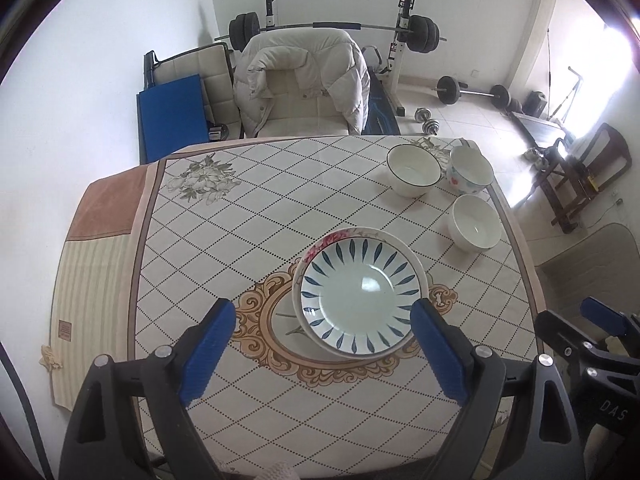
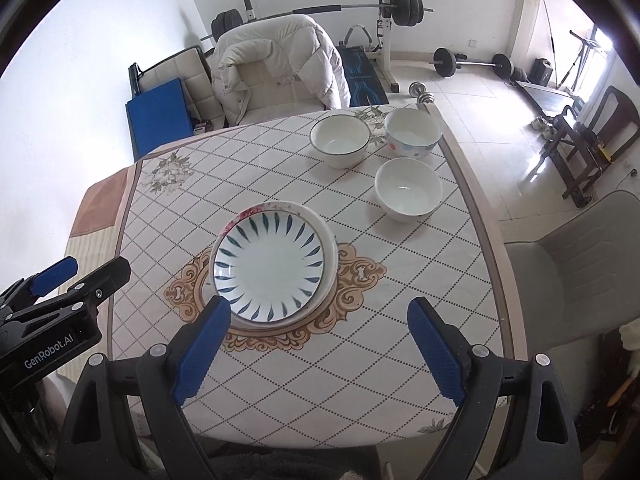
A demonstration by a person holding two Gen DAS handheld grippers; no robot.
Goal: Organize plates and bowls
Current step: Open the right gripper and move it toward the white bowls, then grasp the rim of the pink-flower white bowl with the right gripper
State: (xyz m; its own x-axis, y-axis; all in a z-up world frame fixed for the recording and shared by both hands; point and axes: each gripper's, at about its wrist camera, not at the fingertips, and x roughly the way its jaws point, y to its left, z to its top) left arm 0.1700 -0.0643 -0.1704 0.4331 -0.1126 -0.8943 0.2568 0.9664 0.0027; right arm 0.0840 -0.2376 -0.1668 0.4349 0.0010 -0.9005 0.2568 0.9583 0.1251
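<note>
Nearest, the left gripper (image 1: 322, 344) hangs spread wide, holding nothing; the right gripper (image 2: 320, 346) likewise gapes unloaded over bare tablecloth (image 2: 320, 380). Just ahead, between the left jaws' tips, sit two stacked plates (image 1: 360, 292), the blue-leaf one on a floral one. Open cloth lies left of them. Farther off, toward the table's right far corner near its edge, stand three bowls (image 2: 408, 190), apart.

Beyond the table's (image 1: 248, 216) far edge we see a chair (image 1: 298, 110) draped with a puffy jacket (image 1: 344, 68), a barbell rack (image 1: 404, 28) behind.
</note>
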